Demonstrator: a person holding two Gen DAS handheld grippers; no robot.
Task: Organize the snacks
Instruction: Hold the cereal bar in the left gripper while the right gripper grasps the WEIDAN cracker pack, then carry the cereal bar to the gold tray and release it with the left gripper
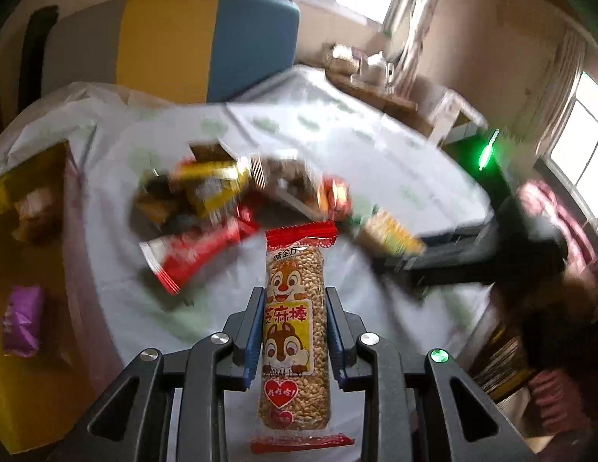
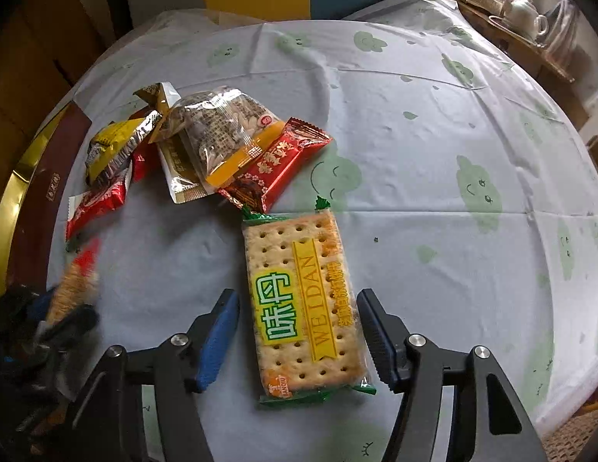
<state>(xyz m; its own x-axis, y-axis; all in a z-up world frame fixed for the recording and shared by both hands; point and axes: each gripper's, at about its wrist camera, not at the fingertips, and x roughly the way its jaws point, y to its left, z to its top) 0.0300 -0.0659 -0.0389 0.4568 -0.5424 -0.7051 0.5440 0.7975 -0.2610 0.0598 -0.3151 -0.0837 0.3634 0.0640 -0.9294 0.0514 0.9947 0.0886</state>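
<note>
Here, left gripper (image 1: 295, 331) clamps the sesame bar (image 1: 295, 331); right gripper (image 2: 299, 338) gapes astride the cracker pack (image 2: 304, 304), pile (image 2: 199, 154) at eleven o'clock: close squarely.

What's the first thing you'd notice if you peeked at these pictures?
A sesame stick pack printed with cartoon chipmunks, pinched in the left tongs. Then a big cracker pack lying on the cloud-print tablecloth between the open right tongs. Behind it sits a jumbled snack pile.
</note>
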